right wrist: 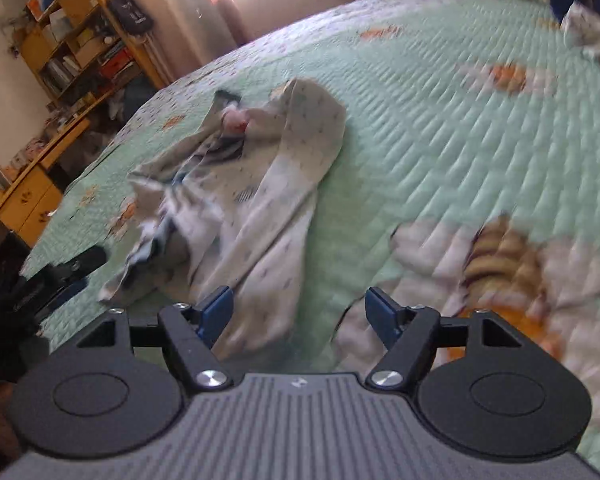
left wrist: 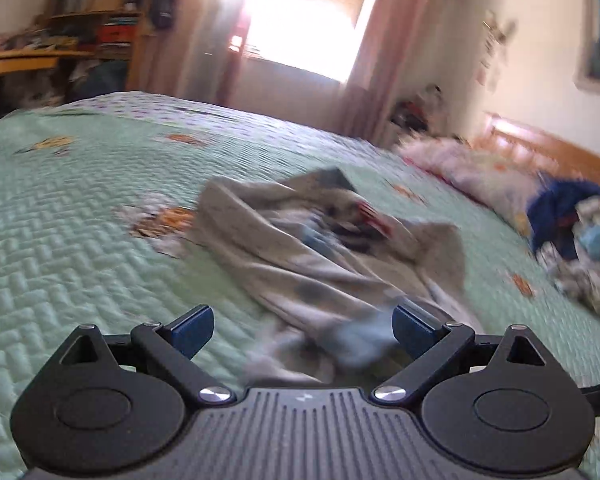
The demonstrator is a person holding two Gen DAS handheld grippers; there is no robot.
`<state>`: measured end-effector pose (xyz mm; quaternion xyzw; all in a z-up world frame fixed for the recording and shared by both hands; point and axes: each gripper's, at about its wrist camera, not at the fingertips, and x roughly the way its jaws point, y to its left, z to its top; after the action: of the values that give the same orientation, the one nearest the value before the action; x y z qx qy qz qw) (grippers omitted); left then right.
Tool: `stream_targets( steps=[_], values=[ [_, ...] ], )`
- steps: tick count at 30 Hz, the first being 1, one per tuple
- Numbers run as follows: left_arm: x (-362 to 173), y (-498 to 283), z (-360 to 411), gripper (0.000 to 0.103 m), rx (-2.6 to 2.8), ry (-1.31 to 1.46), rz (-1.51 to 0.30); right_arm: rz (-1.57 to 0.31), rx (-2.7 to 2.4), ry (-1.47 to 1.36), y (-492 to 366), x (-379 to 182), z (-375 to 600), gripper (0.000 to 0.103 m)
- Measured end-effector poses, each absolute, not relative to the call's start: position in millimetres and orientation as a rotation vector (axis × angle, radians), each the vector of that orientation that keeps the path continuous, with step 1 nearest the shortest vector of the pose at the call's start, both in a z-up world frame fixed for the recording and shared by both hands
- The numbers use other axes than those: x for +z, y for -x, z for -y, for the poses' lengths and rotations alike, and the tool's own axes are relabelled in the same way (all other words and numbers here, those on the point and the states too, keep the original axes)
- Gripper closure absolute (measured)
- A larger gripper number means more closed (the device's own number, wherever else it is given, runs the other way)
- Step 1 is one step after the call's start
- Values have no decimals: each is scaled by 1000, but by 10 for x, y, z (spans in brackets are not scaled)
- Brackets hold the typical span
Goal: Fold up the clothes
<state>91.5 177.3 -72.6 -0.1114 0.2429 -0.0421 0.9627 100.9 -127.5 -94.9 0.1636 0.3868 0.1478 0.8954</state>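
A crumpled grey-beige garment (left wrist: 300,248) with a small print lies in a heap on the green quilted bed cover (left wrist: 80,220). My left gripper (left wrist: 304,330) hovers at its near end, jaws wide apart, with blurred fabric lying below and between the blue pads (left wrist: 192,332) but not pinched. In the right wrist view the same garment (right wrist: 256,200) stretches away to the upper left. My right gripper (right wrist: 300,316) stands open over its near edge, the left pad (right wrist: 216,314) just above the cloth and the bed cover (right wrist: 440,120) under the right pad.
A pile of other clothes (left wrist: 580,232), blue and patterned, sits by the pillow (left wrist: 472,168) and wooden headboard (left wrist: 540,148). Beyond the bed are a cluttered desk with shelves (right wrist: 80,48) and a bright window (left wrist: 300,20). A dark shape (right wrist: 76,266) lies at the bed's left edge.
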Motion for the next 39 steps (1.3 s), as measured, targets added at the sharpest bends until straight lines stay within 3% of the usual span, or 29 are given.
stream_targets(
  steps=[3,4,5,6,7,13,17,21,23,25,32,35,39],
  values=[
    [-757,-966,-1587,7,-89,178,-556,-725,337,-221,-968,-1007,1028,27],
    [-784,-1023,-1556,7,-85,175,-590,-705,346,-186,-986,-1030,972,36],
    [-815,-1081,-1540,7,-81,179,-625,-710,354,-165,-1000,-1046,968,66],
    [-849,-1133,-1533,7,-79,190,-656,-728,363,-147,-1057,-1040,977,80],
    [-876,-1177,-1526,7,-76,200,-679,-719,346,-159,-1103,-988,1066,85],
    [-844,-1227,-1528,7,-131,281,-698,-623,191,-366,-1253,-600,2049,90],
    [-871,-1220,-1546,7,-137,338,-694,-646,199,-393,-1127,-547,2341,80],
    [-861,-1205,-1626,8,-159,414,-684,-629,241,-372,-874,-580,2137,61],
    [-885,-1217,-1737,8,-169,509,-686,-570,243,-416,-767,-554,1992,44],
    [-915,-1218,-1861,9,-175,612,-686,-549,240,-532,-691,-559,1944,35],
    [-976,-1097,-2072,15,-165,690,-678,-305,148,-493,-398,-234,1963,34],
    [-938,-1126,-1951,14,-163,581,-684,-476,339,-485,-602,-344,1836,35],
    [-820,-1056,-1512,14,-154,115,-711,-607,237,-185,-780,-712,1504,36]
  ],
)
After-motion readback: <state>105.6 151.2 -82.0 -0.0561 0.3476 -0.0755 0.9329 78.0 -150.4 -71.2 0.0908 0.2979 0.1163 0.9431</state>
